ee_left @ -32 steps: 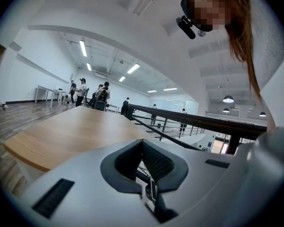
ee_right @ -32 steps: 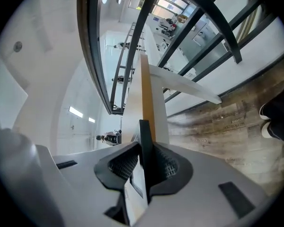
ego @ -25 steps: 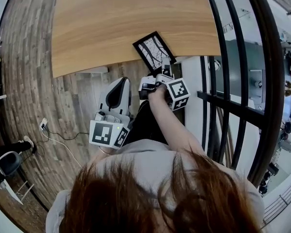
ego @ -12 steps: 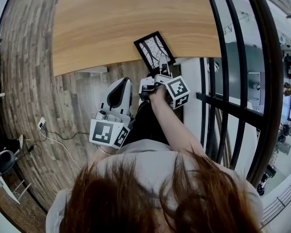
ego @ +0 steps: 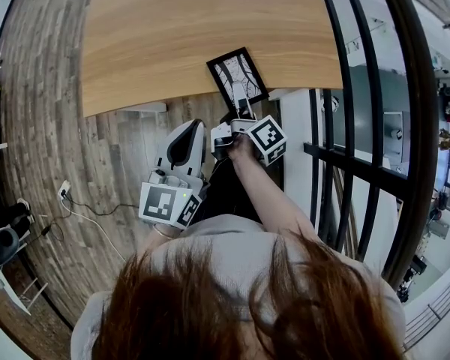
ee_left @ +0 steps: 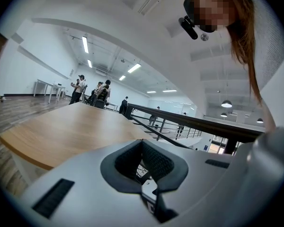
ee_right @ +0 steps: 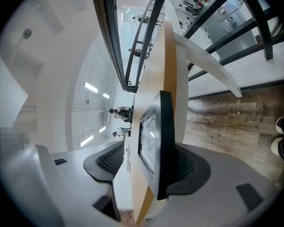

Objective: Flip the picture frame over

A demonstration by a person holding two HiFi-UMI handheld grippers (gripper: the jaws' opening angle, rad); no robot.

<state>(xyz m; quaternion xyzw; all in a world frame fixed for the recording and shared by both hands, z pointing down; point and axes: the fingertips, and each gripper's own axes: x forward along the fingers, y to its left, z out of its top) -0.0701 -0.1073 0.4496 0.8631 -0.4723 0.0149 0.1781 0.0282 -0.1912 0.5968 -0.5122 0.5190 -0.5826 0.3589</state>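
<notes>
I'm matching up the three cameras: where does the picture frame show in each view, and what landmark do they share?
Head view: the picture frame lies above centre, at the near edge of the wooden table.
Left gripper view: not clearly in it.
Right gripper view: the frame fills the centre, seen edge-on between the pads of the right claw, whose jaws are opening.
Shared landmark: the wooden table, also at and.
</notes>
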